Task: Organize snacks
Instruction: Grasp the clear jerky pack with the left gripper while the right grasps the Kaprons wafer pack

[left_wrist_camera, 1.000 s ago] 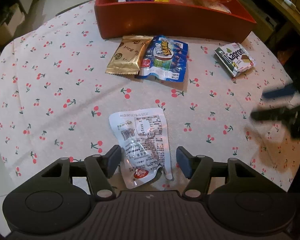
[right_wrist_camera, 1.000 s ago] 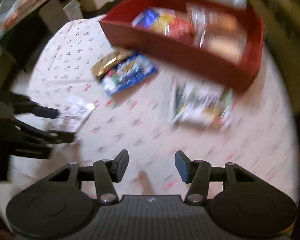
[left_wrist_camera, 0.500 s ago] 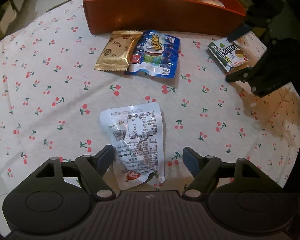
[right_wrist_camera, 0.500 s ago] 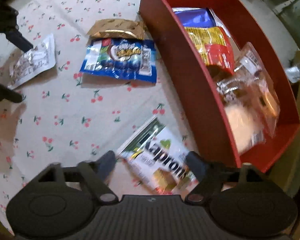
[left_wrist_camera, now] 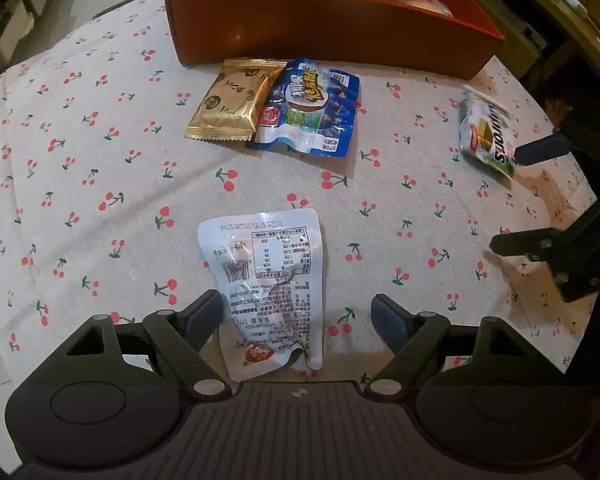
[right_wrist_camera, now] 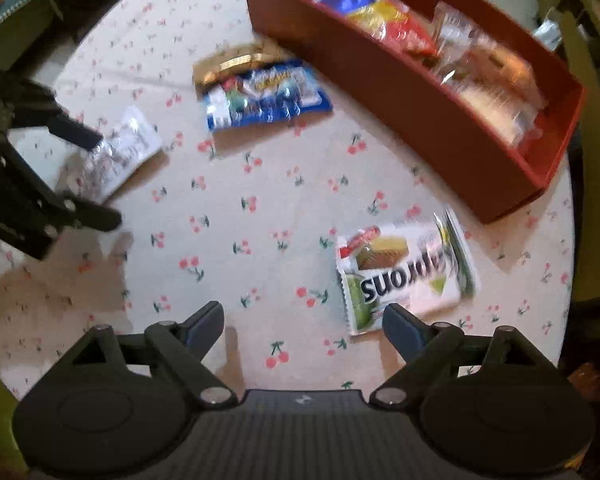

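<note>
A white snack pouch (left_wrist_camera: 270, 280) lies print-side up on the cherry-print tablecloth, its near end between the open fingers of my left gripper (left_wrist_camera: 298, 316). It also shows in the right wrist view (right_wrist_camera: 118, 152). A white and green wafer pack (right_wrist_camera: 404, 276) lies just ahead and right of my open right gripper (right_wrist_camera: 302, 320), its near corner by the right finger. The pack also shows in the left wrist view (left_wrist_camera: 486, 132). A gold packet (left_wrist_camera: 234, 100) and a blue packet (left_wrist_camera: 312, 114) lie before the red box (left_wrist_camera: 340, 32), which holds several snacks.
The round table's edge (right_wrist_camera: 568, 240) curves close to the wafer pack on the right. Dark furniture and wooden chair parts (left_wrist_camera: 560, 4) stand beyond the table. Bare cloth (left_wrist_camera: 100, 140) spreads to the left of the packets.
The right gripper has swung back from close over the wafer pack and turned, so the pack now lies ahead and to its right. The left gripper has stayed over the white pouch, jaws open.
</note>
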Demonstrator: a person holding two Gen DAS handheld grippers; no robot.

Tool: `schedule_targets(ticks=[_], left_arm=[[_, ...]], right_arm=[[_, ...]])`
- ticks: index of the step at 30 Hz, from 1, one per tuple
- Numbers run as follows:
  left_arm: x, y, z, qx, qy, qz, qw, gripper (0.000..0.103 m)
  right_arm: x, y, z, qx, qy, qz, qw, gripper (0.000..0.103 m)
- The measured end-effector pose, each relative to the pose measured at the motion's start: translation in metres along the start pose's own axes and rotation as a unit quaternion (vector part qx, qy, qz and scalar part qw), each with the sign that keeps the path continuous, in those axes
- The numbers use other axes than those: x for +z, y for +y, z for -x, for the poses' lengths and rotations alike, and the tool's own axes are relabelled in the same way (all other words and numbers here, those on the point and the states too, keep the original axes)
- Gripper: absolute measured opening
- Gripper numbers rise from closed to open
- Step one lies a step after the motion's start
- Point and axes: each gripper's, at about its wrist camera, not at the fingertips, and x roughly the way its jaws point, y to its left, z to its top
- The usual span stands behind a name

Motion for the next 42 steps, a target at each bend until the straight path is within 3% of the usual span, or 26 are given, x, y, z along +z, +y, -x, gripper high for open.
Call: schedule_targets(ticks=[3, 6, 10, 16, 19, 20, 25, 30, 31, 34, 37, 42], left_arm=[[-0.001, 0.000, 0.000, 0.004, -0.004, 0.006, 1.0000, 0.084], [0.002, 0.002, 0.000, 0.007, -0.006, 0.012, 0.9999, 0.084], [0.008, 0.000, -0.003, 0.007, -0.002, 0.013, 0.9999, 0.085], [0.015, -0.002, -0.008, 0.014, -0.002, 0.013, 0.9998, 0.085], [0.019, -0.002, -0.006, 0.014, -0.009, 0.022, 0.9996, 0.085], [0.019, -0.002, -0.004, 0.017, -0.015, 0.019, 0.9996, 0.085], [0.007, 0.000, 0.004, 0.044, -0.028, 0.009, 0.9986, 0.086], [-0.001, 0.014, -0.002, 0.054, -0.019, 0.032, 0.9978, 0.086], [0.001, 0.015, -0.002, 0.053, -0.020, 0.036, 0.9977, 0.086], [0.004, 0.013, -0.002, 0.057, -0.022, 0.037, 0.9974, 0.081], [0.004, 0.004, 0.002, 0.041, -0.027, 0.029, 0.9984, 0.055], [-0.002, -0.003, 0.005, 0.042, -0.032, 0.034, 0.9980, 0.051]], right_arm=[[0.009, -0.011, 0.005, -0.031, -0.020, -0.040, 0.999, 0.093], [0.013, -0.031, 0.008, -0.035, -0.035, -0.146, 0.988, 0.093], [-0.001, -0.063, 0.000, 0.011, -0.049, -0.305, 0.951, 0.093], [0.000, -0.085, -0.009, 0.030, -0.059, -0.401, 0.914, 0.093], [0.015, -0.075, -0.022, 0.017, -0.052, -0.388, 0.920, 0.094], [0.018, -0.070, -0.027, 0.006, -0.056, -0.376, 0.925, 0.101], [0.032, -0.037, -0.039, -0.058, -0.041, -0.273, 0.959, 0.103], [0.031, -0.030, -0.039, -0.069, -0.041, -0.258, 0.963, 0.103], [0.030, -0.029, -0.037, -0.071, -0.043, -0.259, 0.962, 0.100], [0.026, -0.022, -0.028, -0.075, -0.053, -0.248, 0.964, 0.074], [0.020, -0.012, -0.022, -0.083, -0.053, -0.235, 0.967, 0.071], [0.016, 0.000, -0.013, -0.080, -0.069, -0.220, 0.970, 0.069]])
